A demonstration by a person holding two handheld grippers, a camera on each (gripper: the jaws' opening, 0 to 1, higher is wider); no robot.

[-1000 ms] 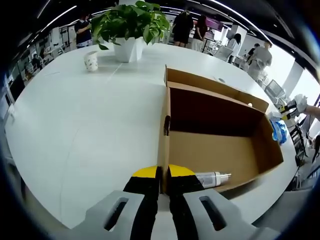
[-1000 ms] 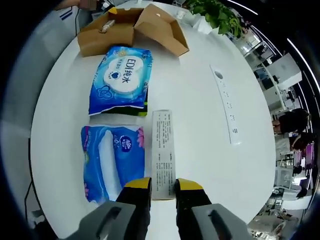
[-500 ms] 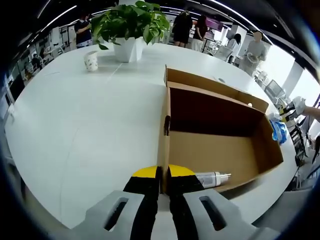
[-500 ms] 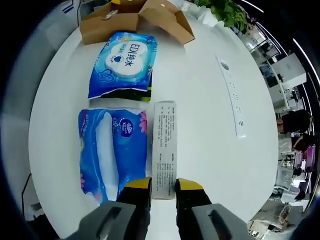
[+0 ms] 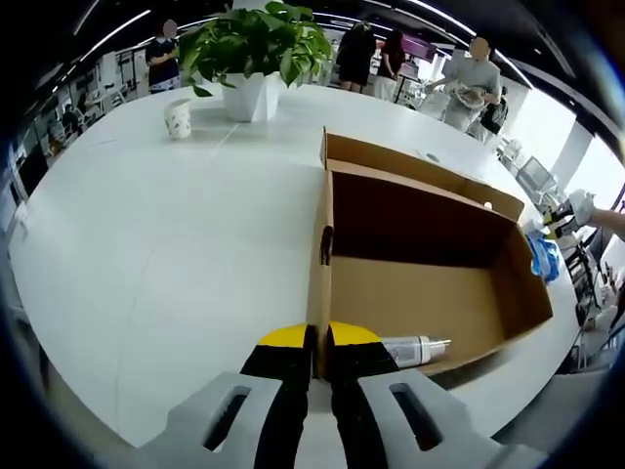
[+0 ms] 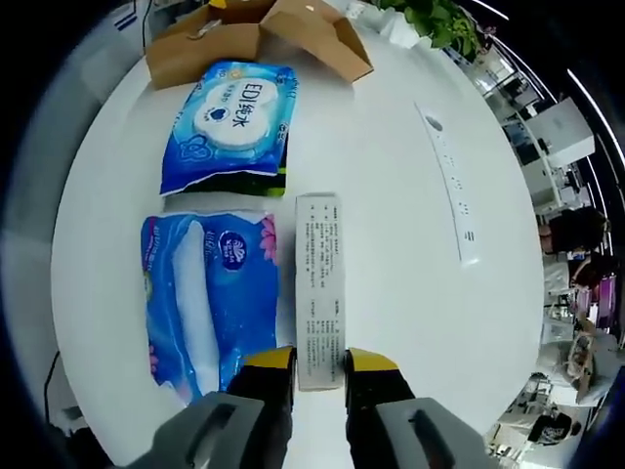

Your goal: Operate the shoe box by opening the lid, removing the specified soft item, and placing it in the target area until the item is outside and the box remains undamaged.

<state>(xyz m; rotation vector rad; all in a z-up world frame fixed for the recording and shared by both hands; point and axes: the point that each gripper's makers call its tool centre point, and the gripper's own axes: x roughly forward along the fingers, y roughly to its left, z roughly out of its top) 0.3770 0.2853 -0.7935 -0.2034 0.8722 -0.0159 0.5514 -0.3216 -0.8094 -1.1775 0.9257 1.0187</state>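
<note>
Left gripper [image 5: 317, 360] clamps the shoe box [image 5: 420, 264] near wall. Right gripper [image 6: 318, 363], jaws slightly apart, hovers over a white carton [image 6: 319, 276]; tissue pack [image 6: 200, 303] just left, probably already placed. Next: withdraw.

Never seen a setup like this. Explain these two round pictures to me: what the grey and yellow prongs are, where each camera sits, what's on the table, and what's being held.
A person holds a two-jaw tool in each hand, each carrying a fisheye camera looking along its jaws. In the left gripper view, the left gripper clamps the near wall of the open cardboard box, where a small bottle lies. In the right gripper view, the right gripper sits at a slim white carton on the white table, beside two blue soft packs. Whether it grips the carton is unclear.
</note>
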